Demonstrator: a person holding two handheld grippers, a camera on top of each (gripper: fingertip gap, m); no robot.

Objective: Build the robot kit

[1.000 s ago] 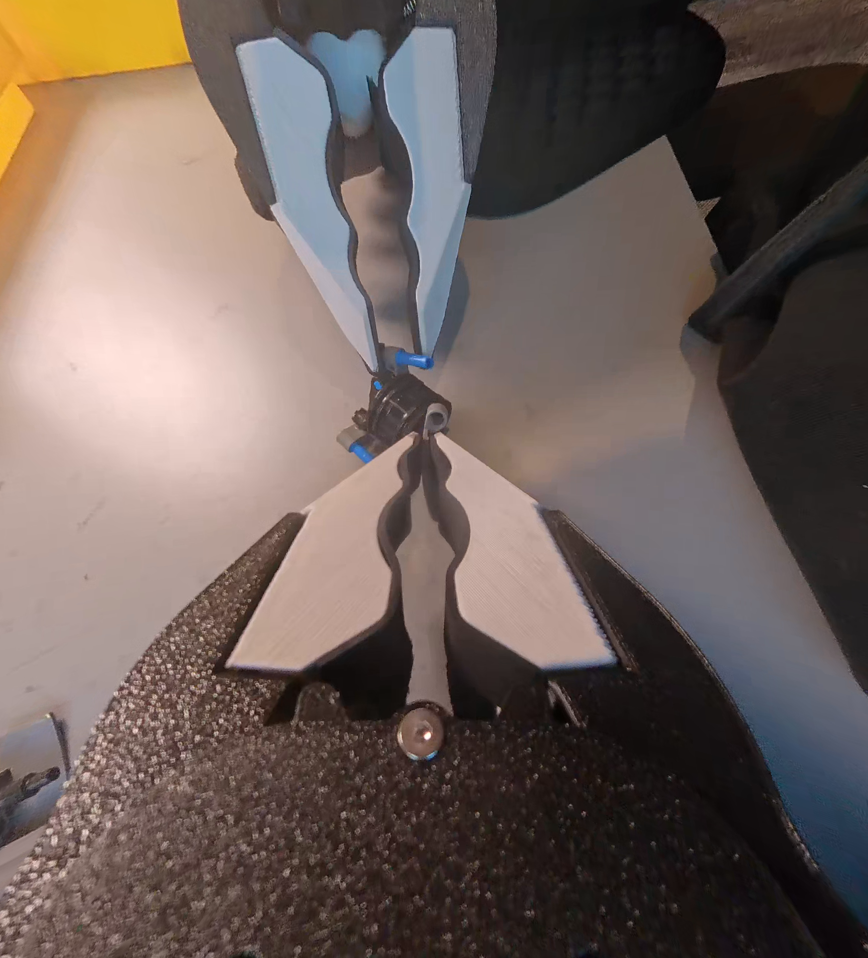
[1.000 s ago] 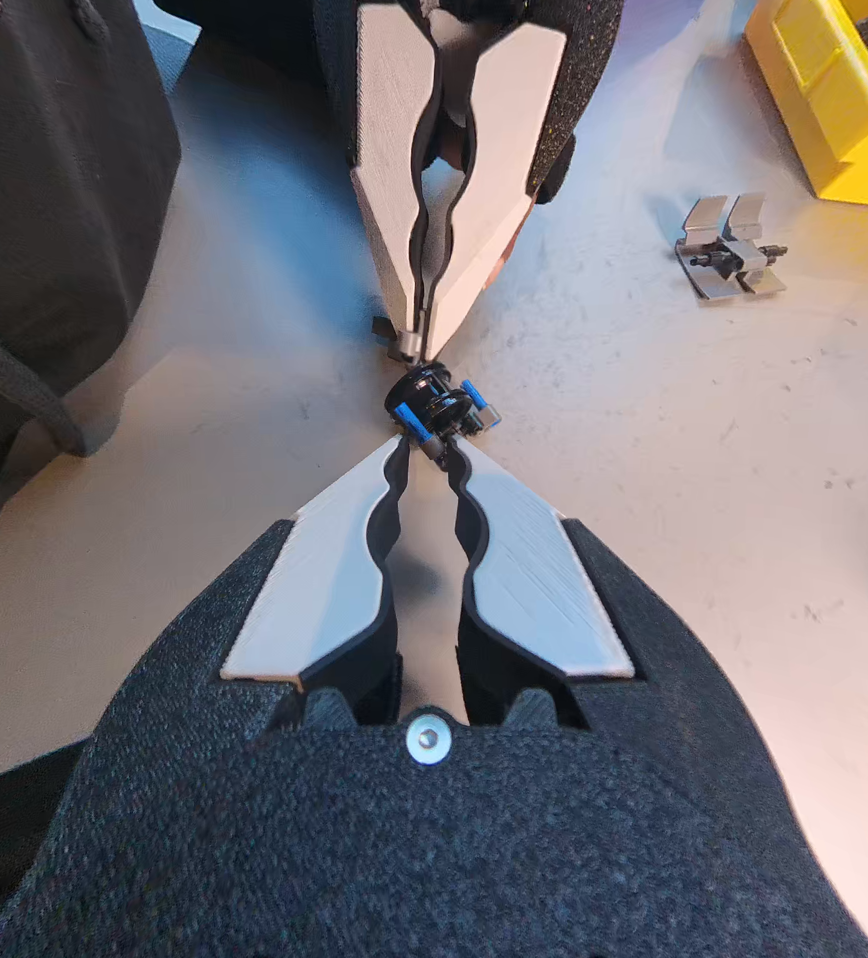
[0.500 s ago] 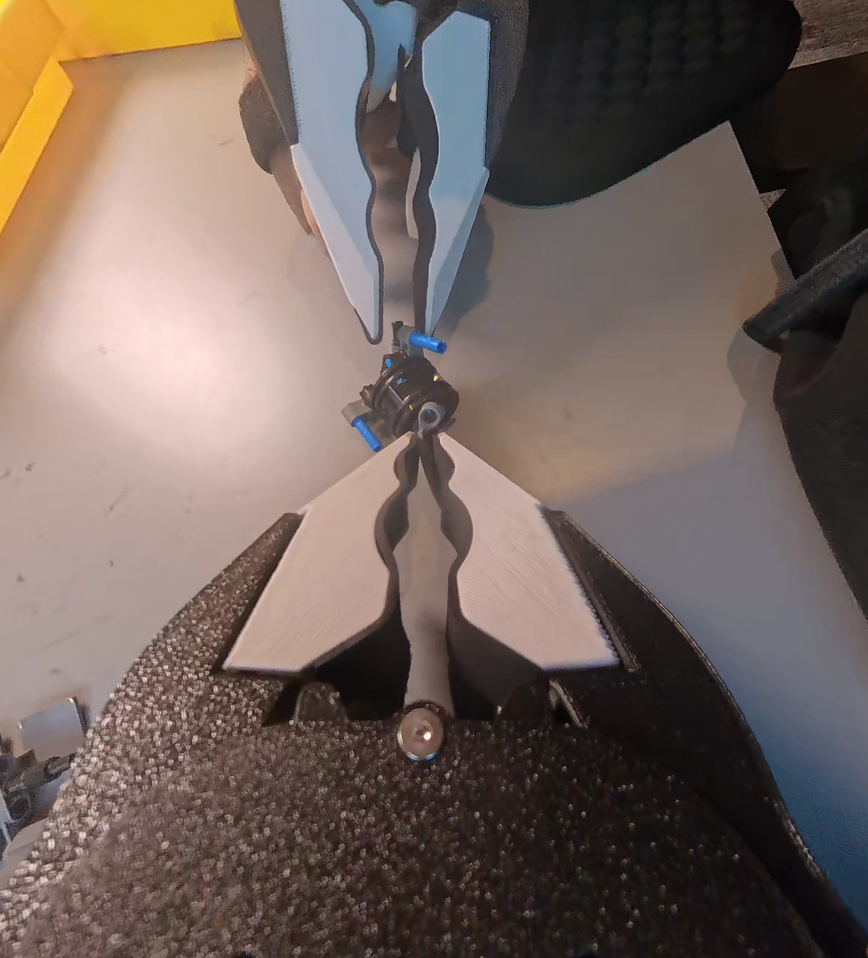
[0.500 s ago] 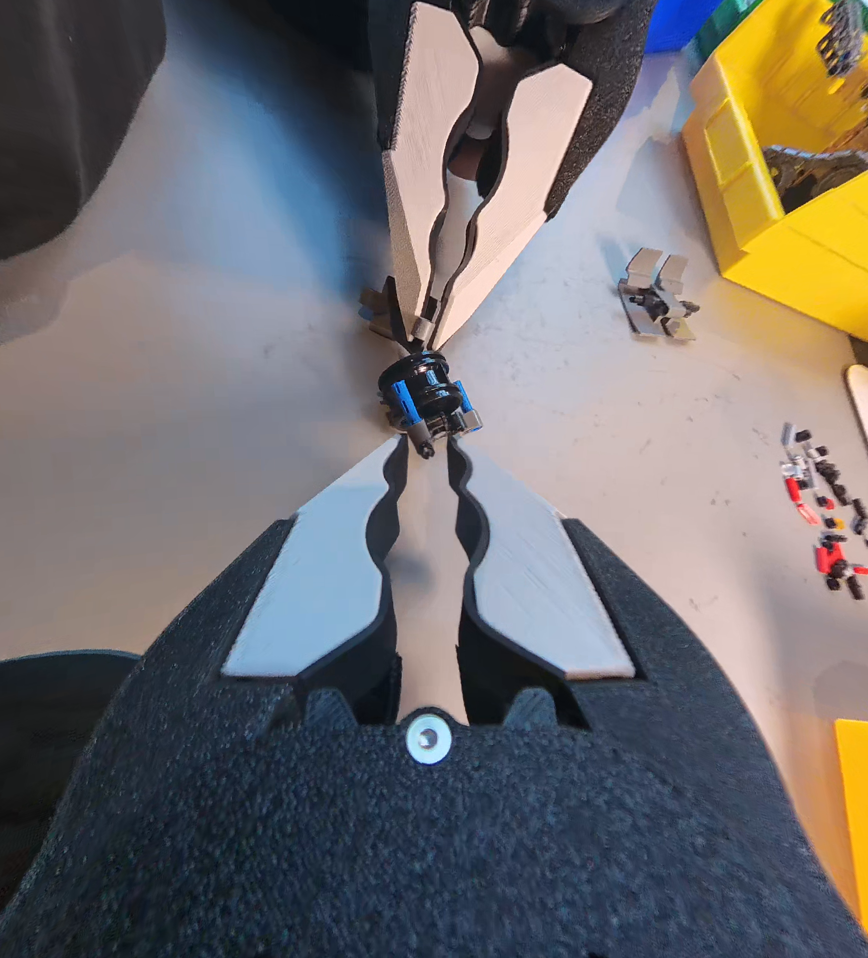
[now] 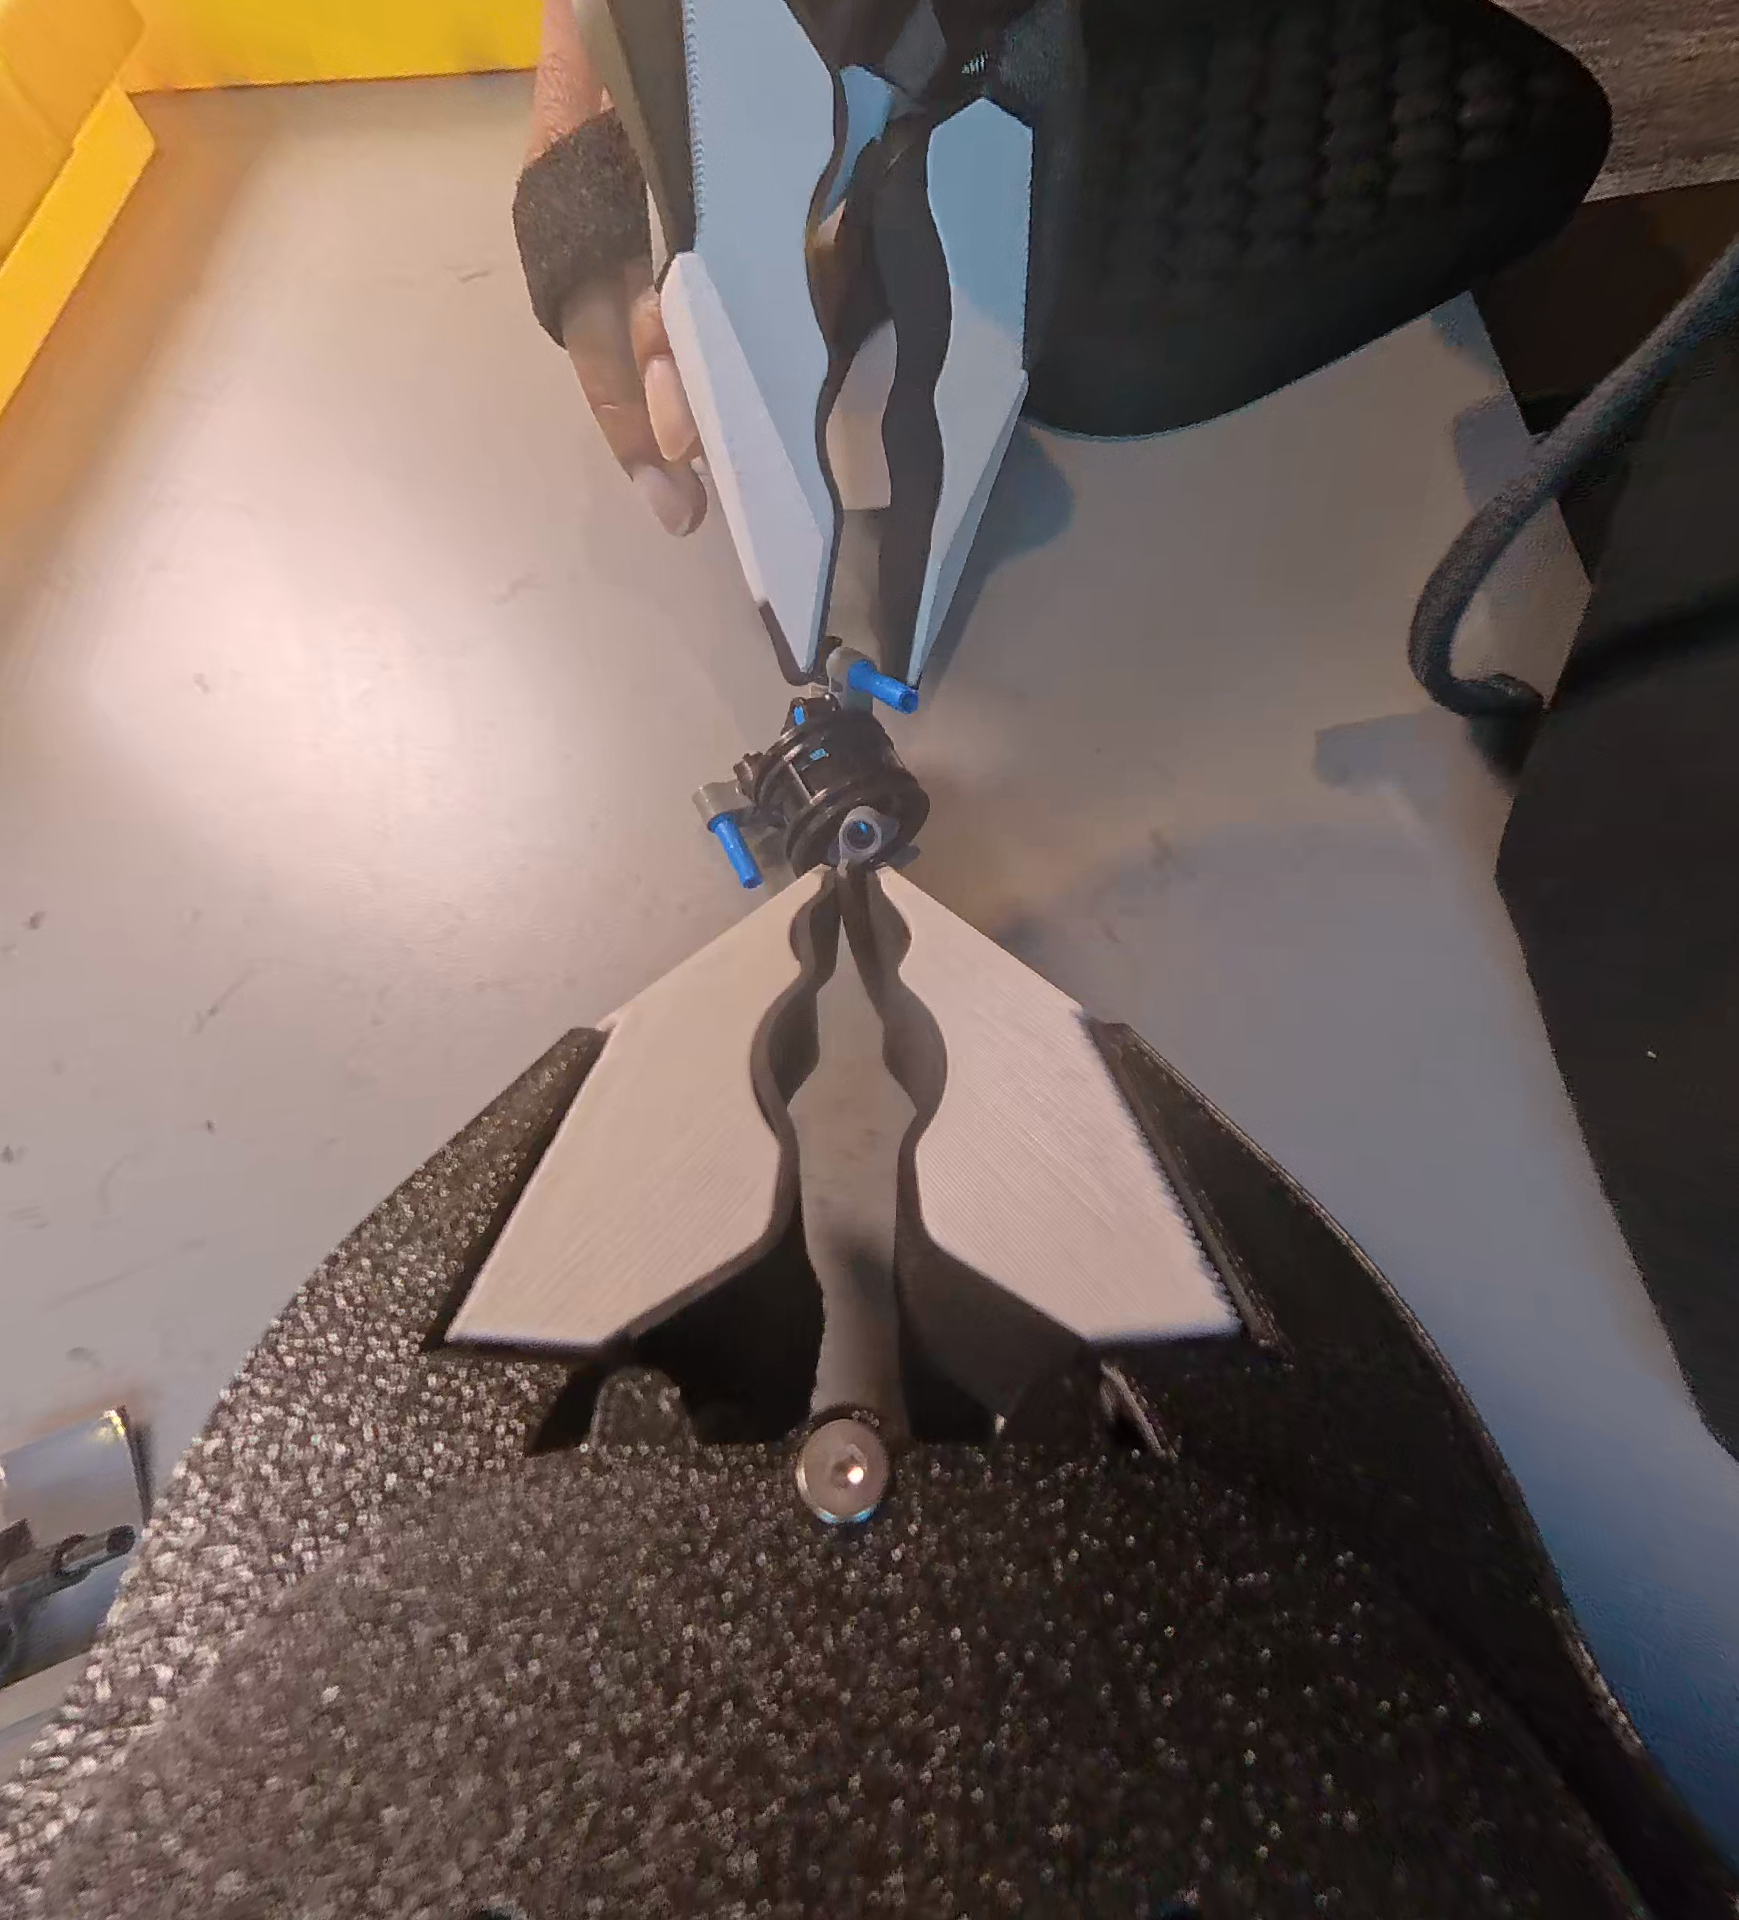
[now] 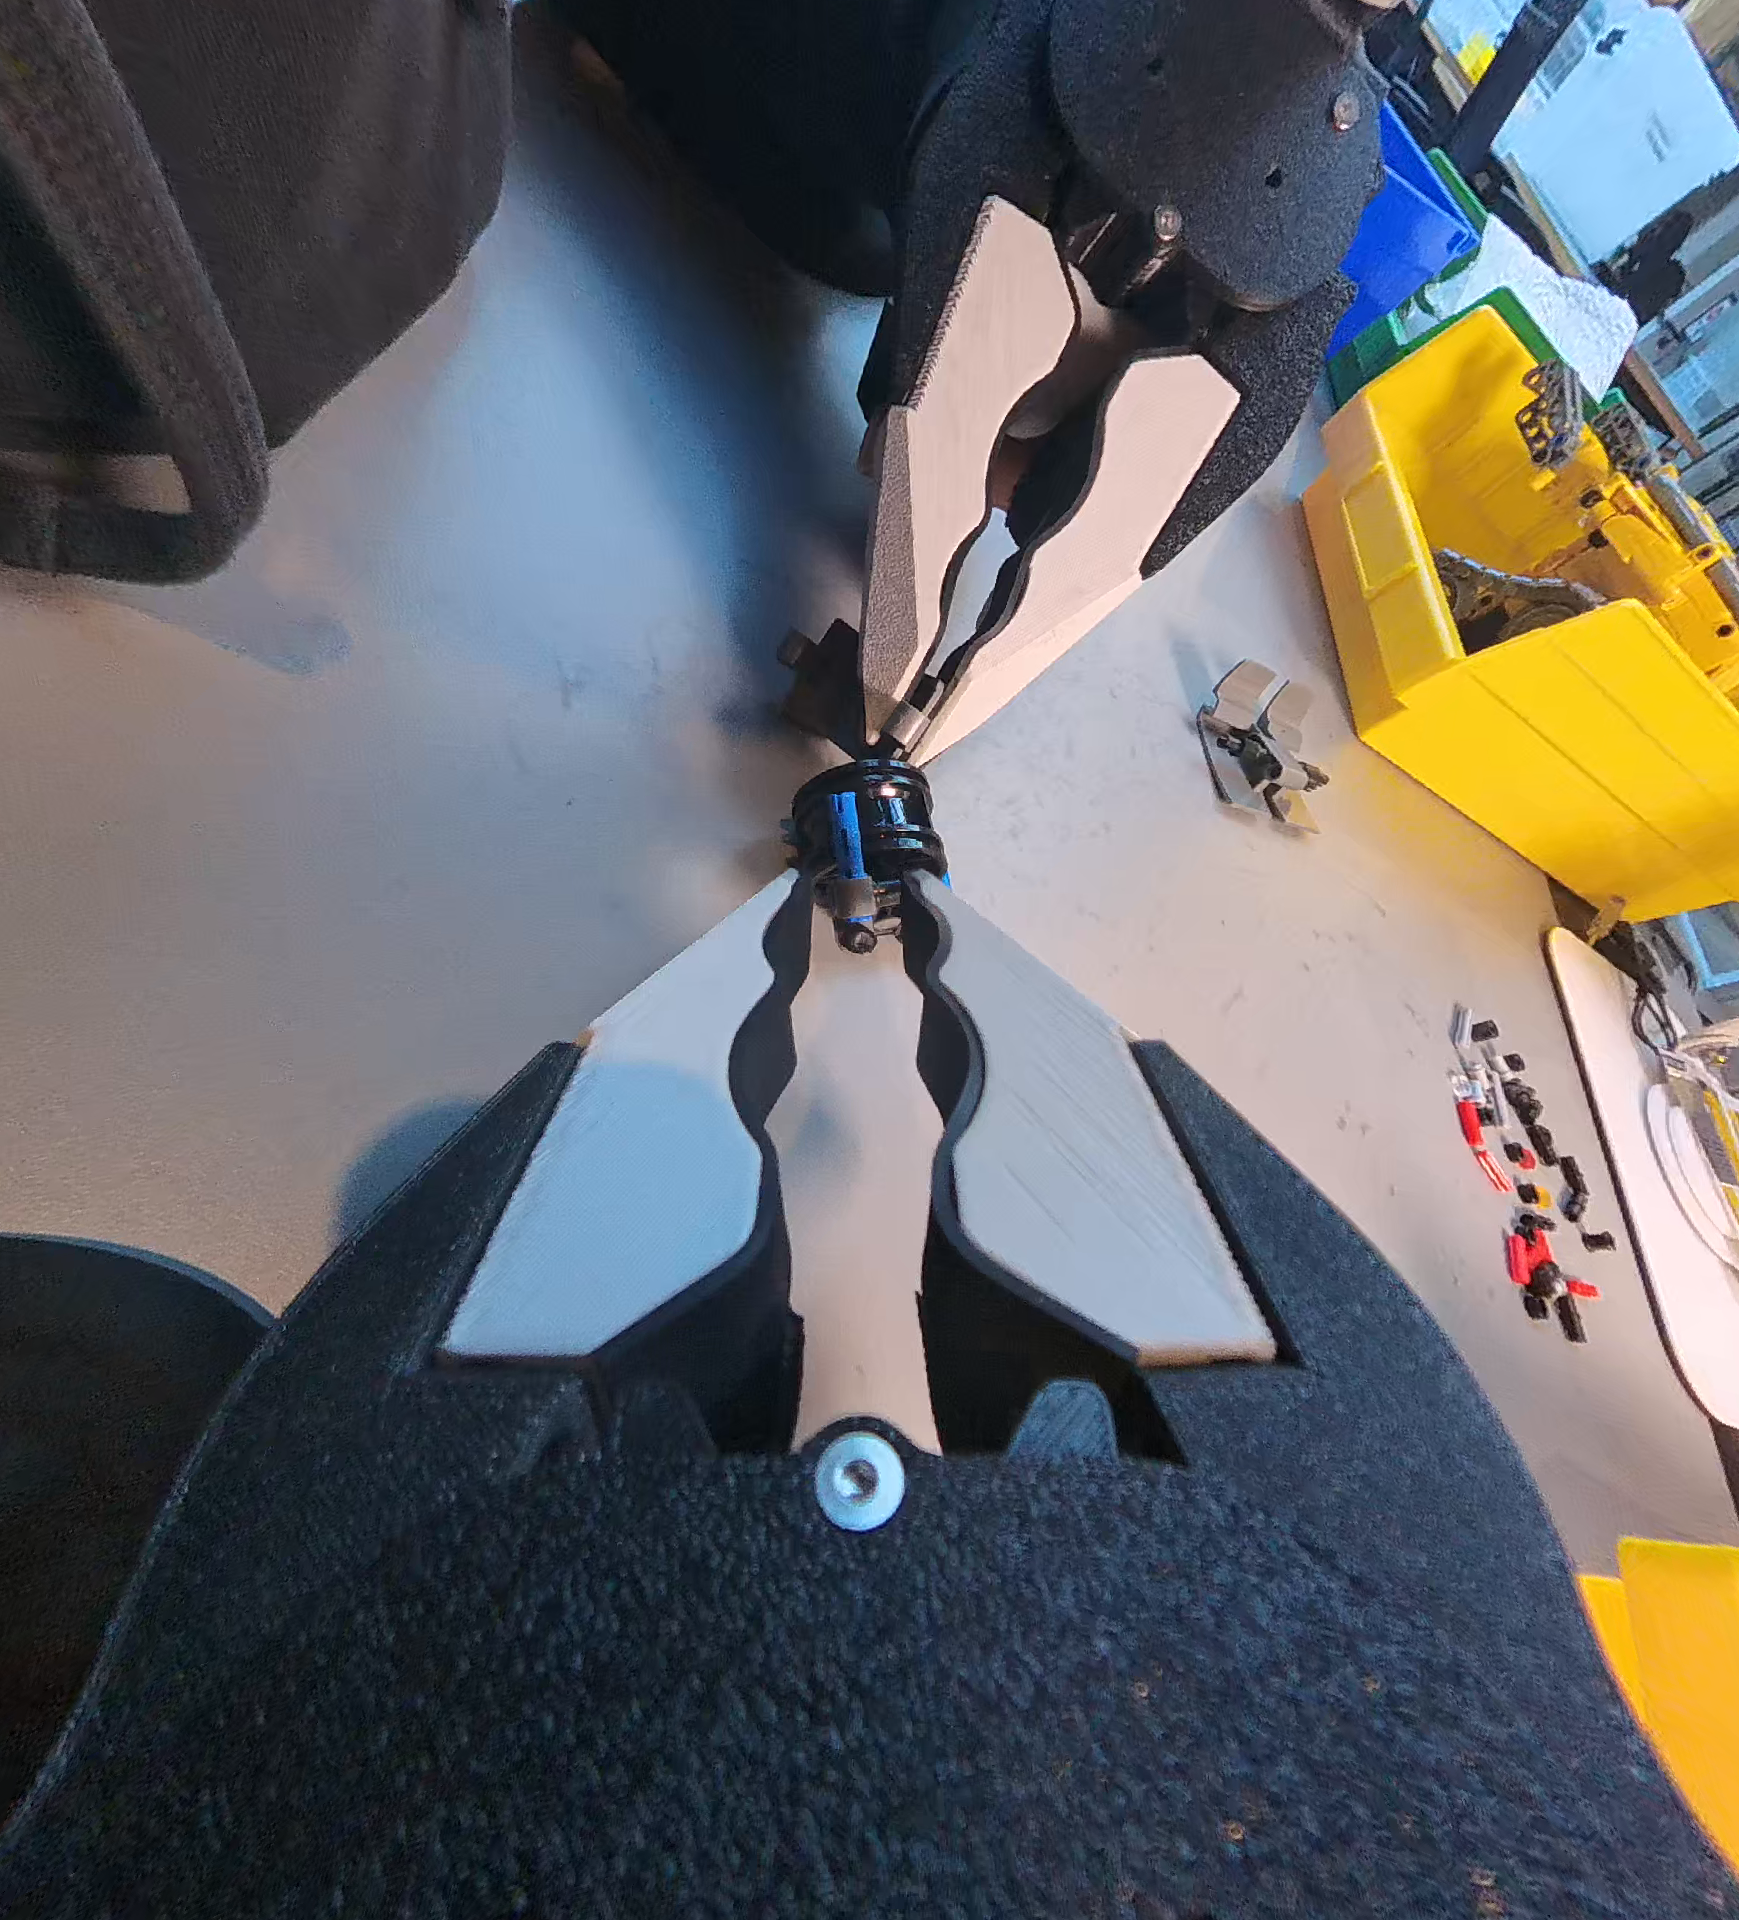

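Black and blue plastic, a small spool-shaped assembly (image 5: pixel 834 779) hung clear of the grey worktop (image 5: pixel 221 727), caught end to end between the two claws I was running.

The left claw (image 5: pixel 849 883) was pinched nearly closed on a short grey stub at one end of the assembly; from the right wrist view the same claw (image 6: pixel 896 727) showed that stub clamped at its very tips. The right claw (image 6: pixel 854 904) held the opposite end, its jaws a narrow gap apart with the grey and blue connector filling the space and apparently touching both pads. From the left wrist view that claw (image 5: pixel 860 675) came at the assembly from beyond, a blue pin poking out sideways at its tips. A bare finger (image 5: pixel 652 416) of the person's hand lay along its outer side.

Seen from the right wrist, everything else sat well apart from the assembly (image 6: pixel 870 821). To its right lay a small grey winged piece (image 6: pixel 1260 748), and farther right a yellow bin (image 6: pixel 1571 748) with parts inside. Nearer the camera on that side, loose black and red bits (image 6: pixel 1530 1174) were scattered on the worktop (image 6: pixel 221 831). To the assembly's left and beyond, a black bag (image 6: pixel 117 260) with a strap rested on the surface.
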